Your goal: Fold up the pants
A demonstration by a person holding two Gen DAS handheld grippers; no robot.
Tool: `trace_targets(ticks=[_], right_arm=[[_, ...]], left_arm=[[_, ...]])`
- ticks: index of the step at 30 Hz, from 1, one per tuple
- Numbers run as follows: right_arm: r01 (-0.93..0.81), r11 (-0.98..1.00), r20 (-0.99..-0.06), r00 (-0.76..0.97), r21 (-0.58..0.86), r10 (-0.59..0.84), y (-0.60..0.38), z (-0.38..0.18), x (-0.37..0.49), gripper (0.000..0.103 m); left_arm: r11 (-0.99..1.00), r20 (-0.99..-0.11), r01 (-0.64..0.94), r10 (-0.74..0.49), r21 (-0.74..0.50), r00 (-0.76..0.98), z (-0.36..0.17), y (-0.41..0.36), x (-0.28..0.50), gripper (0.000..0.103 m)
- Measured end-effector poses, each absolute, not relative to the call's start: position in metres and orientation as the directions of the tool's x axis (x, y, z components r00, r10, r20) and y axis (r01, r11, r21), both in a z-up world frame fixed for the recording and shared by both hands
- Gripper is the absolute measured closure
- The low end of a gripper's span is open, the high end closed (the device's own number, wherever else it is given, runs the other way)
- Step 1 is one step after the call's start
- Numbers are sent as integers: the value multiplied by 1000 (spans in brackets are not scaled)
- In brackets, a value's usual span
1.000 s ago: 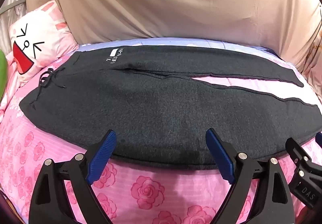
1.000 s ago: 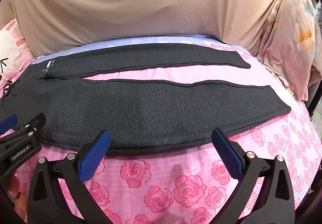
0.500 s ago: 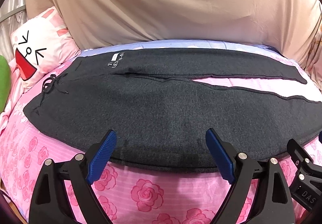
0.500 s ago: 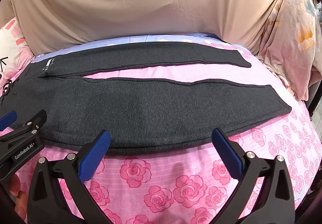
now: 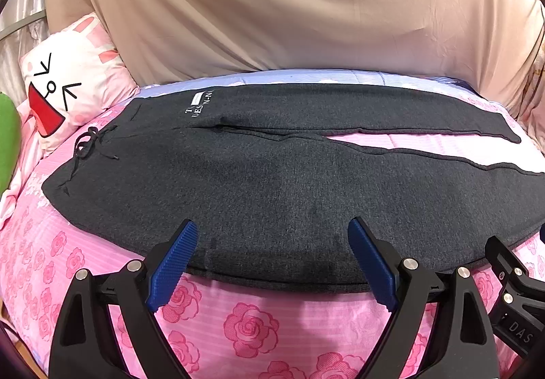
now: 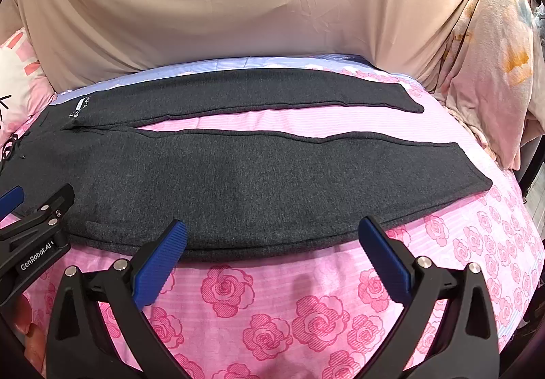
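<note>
Dark grey sweatpants [image 5: 272, 181] lie flat across a pink rose-print bed, waistband with a drawstring [image 5: 89, 144] at the left, both legs running right with a pink gap between them. They also show in the right wrist view [image 6: 259, 181], cuffs at the right. My left gripper [image 5: 272, 253] is open and empty, hovering at the near edge below the seat. My right gripper [image 6: 272, 249] is open and empty, at the near edge of the near leg. Each gripper shows at the side of the other's view.
A beige sheet [image 5: 289, 4] hangs behind the bed. A cartoon rabbit pillow [image 5: 64, 82] lies at the back left, with something green [image 5: 6, 140] beside it. A floral quilt [image 6: 494, 55] is bunched at the back right. The rose sheet [image 6: 272, 311] covers the near bed.
Both grippers have crept slightly forward and left along the pants' near edge. They stay open; the pants have not moved.
</note>
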State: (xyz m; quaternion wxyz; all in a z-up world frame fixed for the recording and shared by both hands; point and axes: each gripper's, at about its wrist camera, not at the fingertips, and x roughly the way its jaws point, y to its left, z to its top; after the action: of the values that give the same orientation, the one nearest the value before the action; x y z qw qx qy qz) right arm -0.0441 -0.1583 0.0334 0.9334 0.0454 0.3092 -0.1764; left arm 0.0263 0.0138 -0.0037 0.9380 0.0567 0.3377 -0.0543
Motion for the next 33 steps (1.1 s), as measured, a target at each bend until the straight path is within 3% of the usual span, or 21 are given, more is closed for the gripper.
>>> trace_targets(ticks=[33], right_arm=[[357, 934, -598, 745, -19, -296, -160, 34, -43, 5]], left_arm=[[988, -636, 133, -54, 77, 770, -3, 12, 25, 15]])
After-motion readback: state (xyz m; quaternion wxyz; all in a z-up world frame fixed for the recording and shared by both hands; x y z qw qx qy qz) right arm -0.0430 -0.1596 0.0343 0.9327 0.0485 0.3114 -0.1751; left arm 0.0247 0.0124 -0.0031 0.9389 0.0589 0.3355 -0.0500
